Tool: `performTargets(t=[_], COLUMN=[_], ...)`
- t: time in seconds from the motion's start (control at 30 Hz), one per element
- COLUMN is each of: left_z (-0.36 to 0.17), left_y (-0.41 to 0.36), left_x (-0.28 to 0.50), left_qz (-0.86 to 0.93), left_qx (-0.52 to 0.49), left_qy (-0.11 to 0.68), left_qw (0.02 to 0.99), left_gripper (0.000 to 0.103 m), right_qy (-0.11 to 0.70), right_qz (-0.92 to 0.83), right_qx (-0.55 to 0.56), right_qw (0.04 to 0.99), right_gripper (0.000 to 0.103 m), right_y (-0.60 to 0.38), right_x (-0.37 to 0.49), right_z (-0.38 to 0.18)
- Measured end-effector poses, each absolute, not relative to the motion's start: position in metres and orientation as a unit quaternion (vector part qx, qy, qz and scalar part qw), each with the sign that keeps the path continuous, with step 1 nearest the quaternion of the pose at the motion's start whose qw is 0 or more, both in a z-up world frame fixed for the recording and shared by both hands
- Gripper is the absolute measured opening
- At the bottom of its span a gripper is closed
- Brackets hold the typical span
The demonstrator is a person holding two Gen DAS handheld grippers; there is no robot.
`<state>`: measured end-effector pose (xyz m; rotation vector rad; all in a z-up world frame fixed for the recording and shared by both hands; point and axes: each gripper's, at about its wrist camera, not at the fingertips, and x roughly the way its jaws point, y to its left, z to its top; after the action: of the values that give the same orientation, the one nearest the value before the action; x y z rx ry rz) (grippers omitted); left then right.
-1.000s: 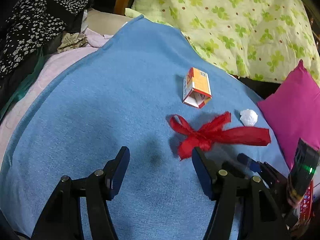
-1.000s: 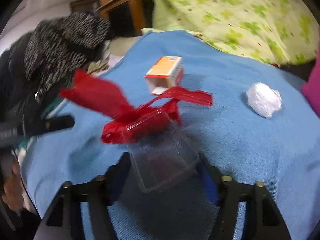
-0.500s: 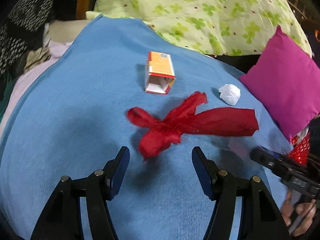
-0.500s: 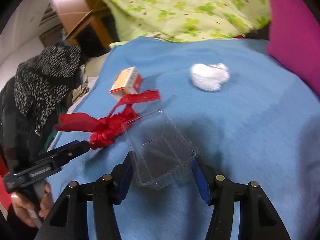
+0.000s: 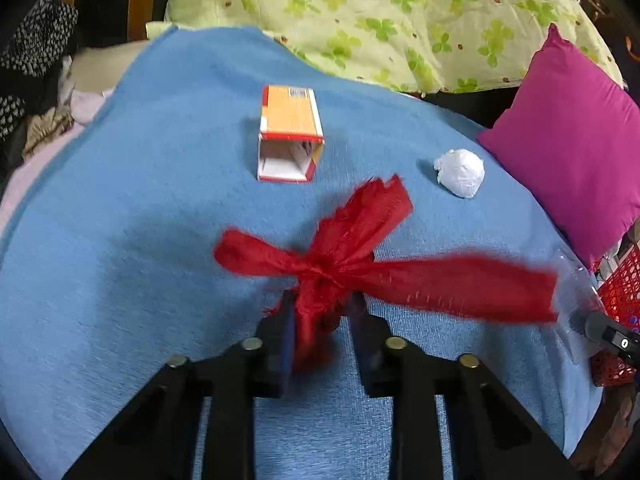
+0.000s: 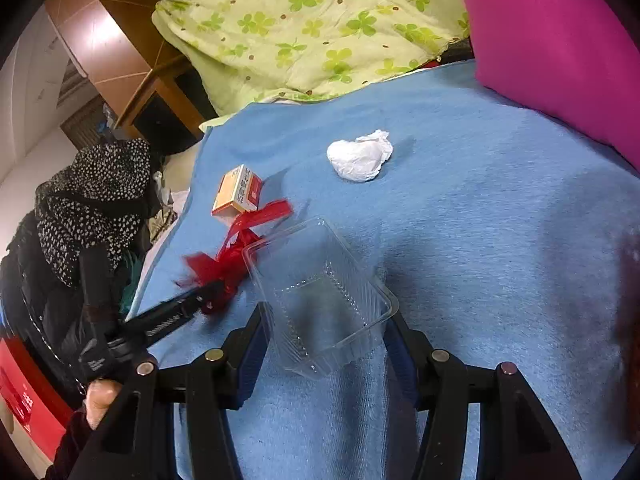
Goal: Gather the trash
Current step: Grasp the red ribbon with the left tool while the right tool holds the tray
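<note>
The left tongs (image 5: 322, 308) have just squeezed shut on the knot of a floppy red ribbon bow (image 5: 360, 264). The right tongs (image 6: 324, 332) grip a see-through plastic tray (image 6: 320, 292).

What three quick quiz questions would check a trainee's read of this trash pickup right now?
1. True or false: the left gripper is shut on the red ribbon.
2. What does the right gripper hold?
A. clear plastic tray
B. a glass jar
C. a spoon
3. Which two pieces of trash lie free on the blue blanket?

Key: 1 true; 2 A; 3 the orange carton and the white paper wad.
</note>
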<state>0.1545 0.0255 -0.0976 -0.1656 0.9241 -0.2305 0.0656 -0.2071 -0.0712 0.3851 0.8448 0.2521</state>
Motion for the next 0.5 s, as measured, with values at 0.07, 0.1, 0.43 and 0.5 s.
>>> performTargets(t=[0.07, 0.1, 0.43, 0.5], left_z=[-0.095, -0.092, -0.055, -0.053], left_y=[0.024, 0.023, 0.003, 0.004], left_x=[0.153, 0.151, 0.107, 0.099], left_qz=[-0.110, -0.110, -0.147, -0.160], left_qx=[-0.083, -0.086, -0.073, -0.079], left_qy=[0.440, 0.435, 0.388, 0.391], left_qw=[0.887, 0.890, 0.907, 0.903], left_gripper=[0.011, 0.010, 0.007, 0.007], right_qy=[0.403, 0.401, 0.346, 0.343], right_qz=[0.119, 0.119, 0.109, 0.103], right_qx=[0.182, 0.180, 0.193, 0.197], right_qw=[0.889, 0.890, 0.912, 0.913], right_gripper=[0.059, 0.059, 0.059, 0.059], right_y=[-0.207, -0.207, -0.228, -0.232], right_x=[0.062, 0.061, 0.029, 0.023], right_z=[-0.068, -0.067, -0.037, -0.035])
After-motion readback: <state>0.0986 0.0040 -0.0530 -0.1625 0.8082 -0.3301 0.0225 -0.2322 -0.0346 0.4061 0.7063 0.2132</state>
